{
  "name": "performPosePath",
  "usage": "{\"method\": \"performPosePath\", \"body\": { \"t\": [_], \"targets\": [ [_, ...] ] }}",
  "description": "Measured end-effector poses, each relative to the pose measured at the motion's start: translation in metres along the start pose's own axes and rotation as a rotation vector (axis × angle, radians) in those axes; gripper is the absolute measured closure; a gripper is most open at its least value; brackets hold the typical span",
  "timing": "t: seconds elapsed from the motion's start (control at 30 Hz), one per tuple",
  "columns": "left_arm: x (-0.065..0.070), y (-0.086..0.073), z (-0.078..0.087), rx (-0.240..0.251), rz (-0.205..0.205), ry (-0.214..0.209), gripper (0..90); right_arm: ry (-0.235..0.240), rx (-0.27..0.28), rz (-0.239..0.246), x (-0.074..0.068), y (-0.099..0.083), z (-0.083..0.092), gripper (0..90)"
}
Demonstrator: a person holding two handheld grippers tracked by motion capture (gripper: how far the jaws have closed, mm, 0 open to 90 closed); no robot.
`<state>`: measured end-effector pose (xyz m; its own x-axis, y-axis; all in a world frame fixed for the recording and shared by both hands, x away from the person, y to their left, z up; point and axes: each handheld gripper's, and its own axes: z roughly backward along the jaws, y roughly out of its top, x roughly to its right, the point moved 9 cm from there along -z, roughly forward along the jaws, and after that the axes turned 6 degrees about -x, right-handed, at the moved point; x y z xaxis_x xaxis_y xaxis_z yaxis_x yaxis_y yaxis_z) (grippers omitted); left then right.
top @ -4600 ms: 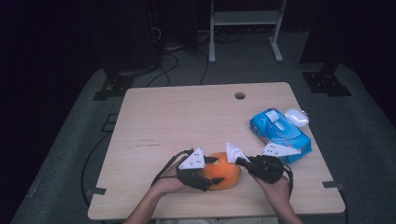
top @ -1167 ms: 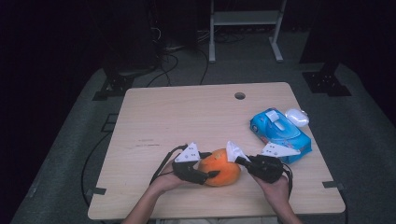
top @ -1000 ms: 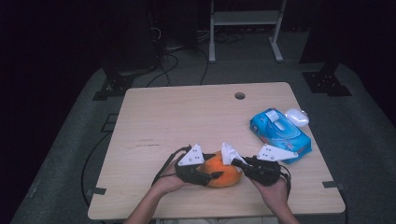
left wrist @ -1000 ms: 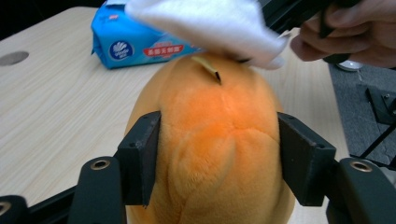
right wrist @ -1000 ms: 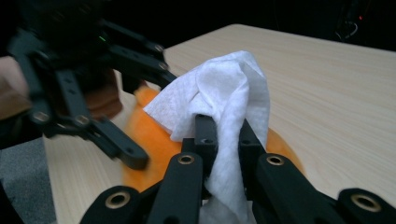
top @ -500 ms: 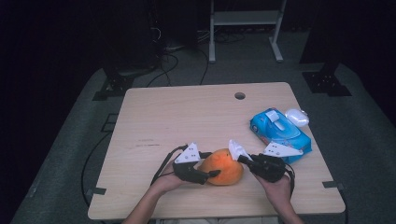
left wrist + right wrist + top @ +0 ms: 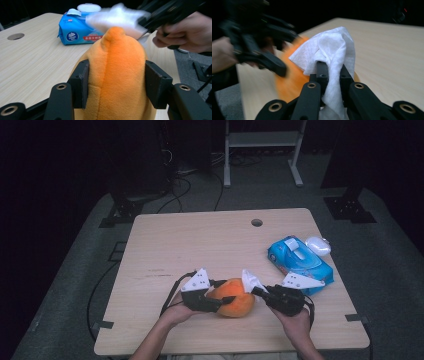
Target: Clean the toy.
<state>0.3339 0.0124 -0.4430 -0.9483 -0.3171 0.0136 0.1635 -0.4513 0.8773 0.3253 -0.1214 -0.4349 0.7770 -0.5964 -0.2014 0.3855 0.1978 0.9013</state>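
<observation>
Gripping an orange plush toy [image 7: 234, 297] low and centre in the high view, the left gripper [image 7: 216, 301] has its two black jaws set against the toy's flanks; the jaws have just been closing on it, and in the left gripper view the pads [image 7: 82, 85] press into the plush [image 7: 117, 75] on either side. The toy sits on the wooden table [image 7: 200, 245] near its front edge, between the two hands. Right of it in the high view, the right gripper [image 7: 257, 289] holds a white wipe [image 7: 250, 280], its jaws drawn narrow and clamped on the sheet; in the right gripper view the wipe [image 7: 332, 50] bunches up out of the pinched jaws and hangs over them, with the orange toy [image 7: 292, 77] blurred just behind and to the left. The wipe lies against the toy's upper right side in the high view; in the left gripper view it [image 7: 117, 17] shows blurred at the top, at the toy's tip. A blue pack of wipes [image 7: 299, 262] lies at middle right of the high view, well apart from the toy, with a white lid-like object [image 7: 318, 245] touching its far end. A round hole [image 7: 256, 222] marks the table's far edge. Cables [image 7: 172, 292] trail from the left gripper.
</observation>
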Motion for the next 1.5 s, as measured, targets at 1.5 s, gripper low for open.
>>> {"method": "performPosePath", "body": {
  "t": [1.5],
  "targets": [
    [0.01, 0.001, -0.015, -0.01, -0.001, -0.001, 16.5, -0.048, -0.033, 0.014, 0.008, -0.009, -0.002, 83.5]
  ]
}}
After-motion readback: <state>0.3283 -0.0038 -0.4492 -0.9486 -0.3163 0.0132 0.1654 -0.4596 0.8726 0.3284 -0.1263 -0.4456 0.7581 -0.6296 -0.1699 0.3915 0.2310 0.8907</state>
